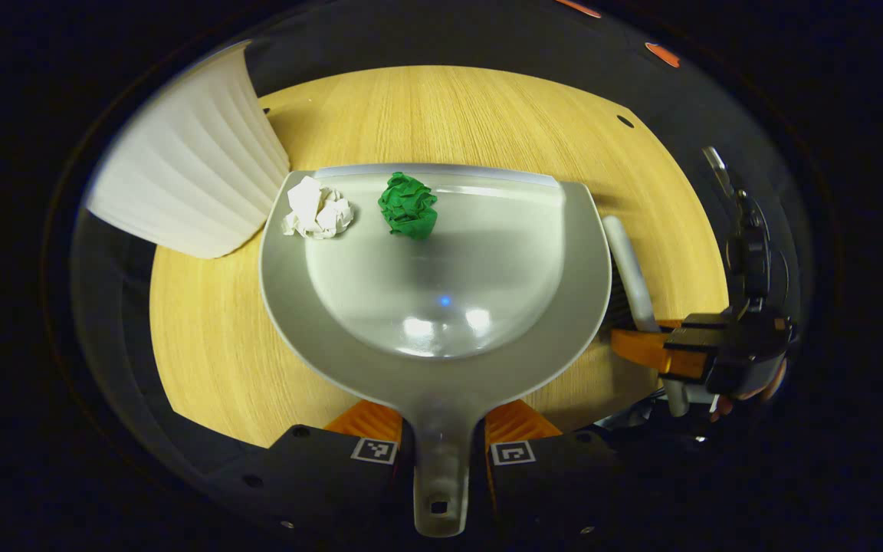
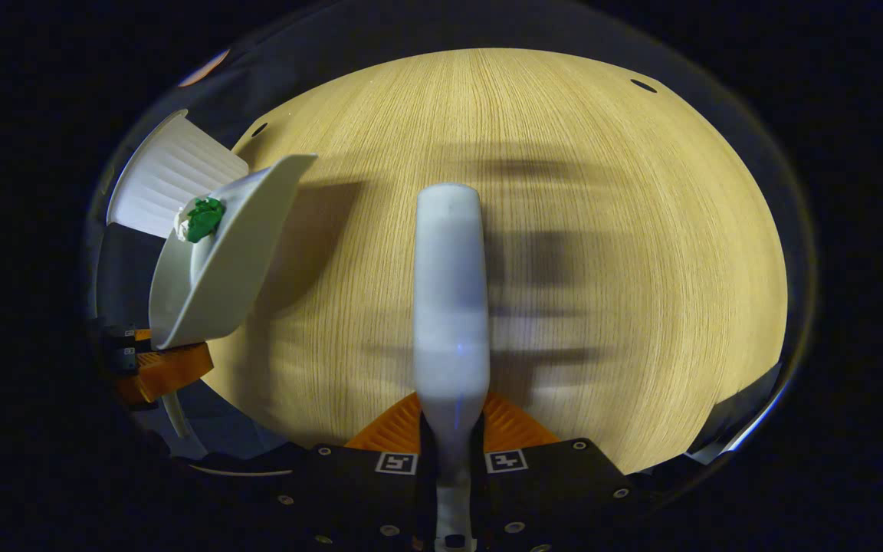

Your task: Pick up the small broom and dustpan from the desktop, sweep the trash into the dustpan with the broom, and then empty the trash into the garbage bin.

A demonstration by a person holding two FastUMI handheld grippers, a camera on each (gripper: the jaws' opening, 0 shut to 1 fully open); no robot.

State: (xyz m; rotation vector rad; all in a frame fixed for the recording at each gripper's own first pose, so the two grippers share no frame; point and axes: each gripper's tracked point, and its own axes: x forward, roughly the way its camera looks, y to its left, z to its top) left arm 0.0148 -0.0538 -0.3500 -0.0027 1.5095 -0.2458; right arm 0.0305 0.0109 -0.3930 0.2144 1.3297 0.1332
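We work over a wooden desktop (image 2: 564, 230); the white ribbed garbage bin (image 1: 196, 184) stands at its edge, just beside the dustpan (image 1: 441, 307); our left gripper (image 1: 441, 441) clamps the dustpan's handle, our right gripper (image 2: 453, 452) is closed on the broom (image 2: 449, 291); a green paper ball (image 1: 408, 205) and a white paper ball (image 1: 317, 208) lie near the pan's front lip; sweeping looks done, emptying remains; the bin is close, the desk beyond open.
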